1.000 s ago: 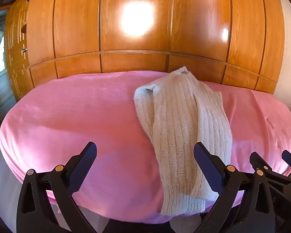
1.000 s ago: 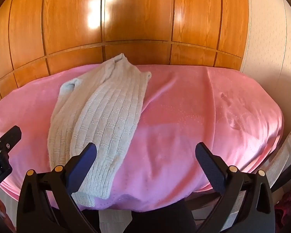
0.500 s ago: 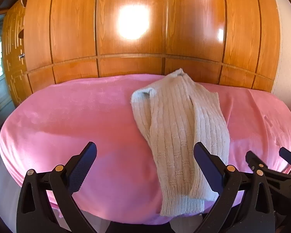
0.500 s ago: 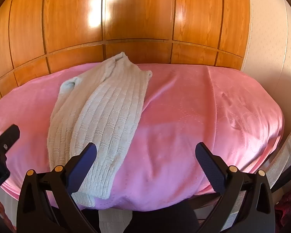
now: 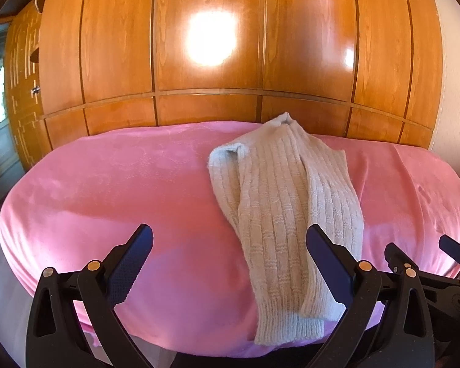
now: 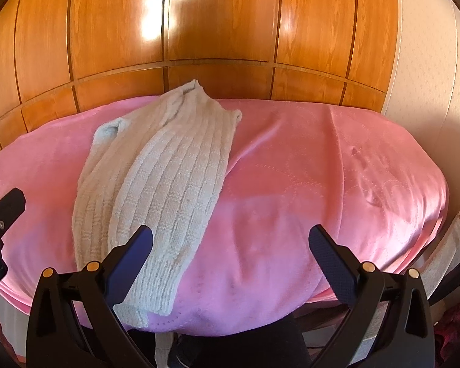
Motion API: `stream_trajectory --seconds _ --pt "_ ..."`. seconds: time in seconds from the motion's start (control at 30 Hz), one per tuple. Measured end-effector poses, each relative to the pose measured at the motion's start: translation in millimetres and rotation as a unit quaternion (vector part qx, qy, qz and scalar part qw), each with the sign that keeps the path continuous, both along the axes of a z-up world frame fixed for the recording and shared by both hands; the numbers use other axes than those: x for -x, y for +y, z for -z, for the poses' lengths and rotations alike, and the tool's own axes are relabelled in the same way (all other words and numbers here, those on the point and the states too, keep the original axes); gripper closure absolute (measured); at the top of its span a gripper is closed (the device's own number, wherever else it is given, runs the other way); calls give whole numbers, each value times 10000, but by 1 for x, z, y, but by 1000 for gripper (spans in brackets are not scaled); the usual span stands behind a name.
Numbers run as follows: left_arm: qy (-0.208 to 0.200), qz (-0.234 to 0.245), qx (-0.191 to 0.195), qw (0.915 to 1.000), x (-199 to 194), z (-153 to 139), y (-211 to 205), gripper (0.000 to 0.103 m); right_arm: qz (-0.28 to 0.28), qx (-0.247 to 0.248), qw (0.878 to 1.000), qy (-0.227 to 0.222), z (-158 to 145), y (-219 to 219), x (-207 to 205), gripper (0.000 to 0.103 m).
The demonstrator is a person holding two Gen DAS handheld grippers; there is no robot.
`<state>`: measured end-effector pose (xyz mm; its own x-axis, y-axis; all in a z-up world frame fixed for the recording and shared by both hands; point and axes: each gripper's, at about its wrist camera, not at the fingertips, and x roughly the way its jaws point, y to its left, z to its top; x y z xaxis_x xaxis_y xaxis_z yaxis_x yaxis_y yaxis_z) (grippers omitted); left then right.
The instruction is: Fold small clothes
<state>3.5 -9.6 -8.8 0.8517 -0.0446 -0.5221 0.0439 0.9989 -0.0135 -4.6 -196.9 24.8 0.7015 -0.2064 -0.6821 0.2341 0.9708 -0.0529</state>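
A cream ribbed knit garment lies folded lengthwise into a long strip on the pink blanket. It runs from the far edge to the near edge, where its hem hangs slightly over. It also shows in the right wrist view. My left gripper is open and empty, held above the near edge with its right finger over the strip. My right gripper is open and empty, its left finger over the strip's near end. The right gripper also shows at the right of the left wrist view.
A wooden panelled wardrobe stands right behind the pink surface. A pale wall is at the right. The pink blanket spreads wide to the right of the garment, with a few wrinkles.
Both grippers have drifted slightly; the garment sits a touch lower and more to the left in the left wrist view. The garment has not moved on the blanket.
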Motion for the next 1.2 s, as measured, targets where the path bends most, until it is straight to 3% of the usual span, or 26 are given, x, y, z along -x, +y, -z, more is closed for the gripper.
stream_trajectory --seconds 0.53,1.2 --pt "464 151 -68 9988 -30 16 -7 4 138 -46 9996 241 19 -12 -19 2" --pt "298 36 -89 9995 -20 8 -2 4 6 -6 9999 129 12 -6 -15 2"
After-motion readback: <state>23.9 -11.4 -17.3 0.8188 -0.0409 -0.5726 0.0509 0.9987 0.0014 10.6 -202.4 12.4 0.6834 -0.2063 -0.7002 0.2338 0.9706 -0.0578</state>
